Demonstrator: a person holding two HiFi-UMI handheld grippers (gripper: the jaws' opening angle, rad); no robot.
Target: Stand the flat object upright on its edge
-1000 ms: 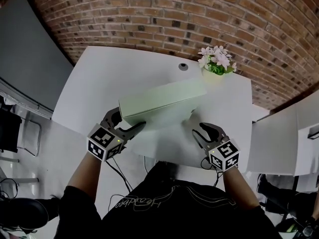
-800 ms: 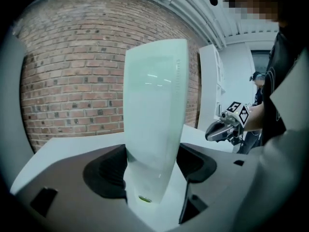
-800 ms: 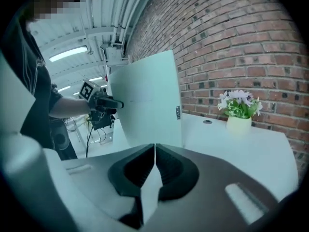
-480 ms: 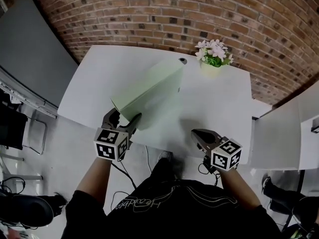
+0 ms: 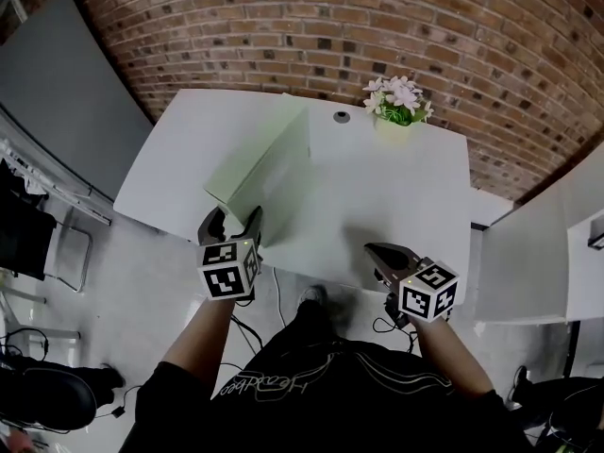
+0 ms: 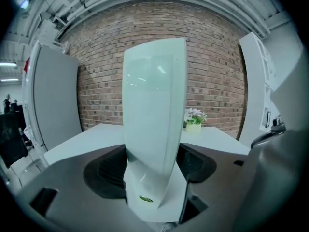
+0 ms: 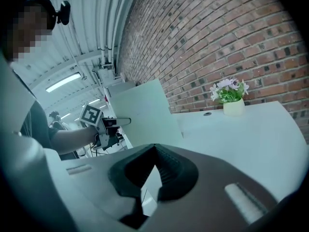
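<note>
Pale green box stands on its long thin edge on the white table, towards the left side, its broad faces upright. It runs from the near left edge away towards the far side. My left gripper has it by the near end: the jaws stand wide, one pad on each broad face, pinching the box between them. In the left gripper view the narrow end face rises straight up out of the jaws, with a small green dot low on it. In the right gripper view the box's lower edge looks to meet the tabletop.

My right gripper hangs at the near edge of the table on the right, well apart from the box. Its jaws are pressed together with nothing between them.

At the far edge sits a small pot of pink and white flowers, with a round grommet just beside it in the tabletop. A brick wall runs behind the table.
</note>
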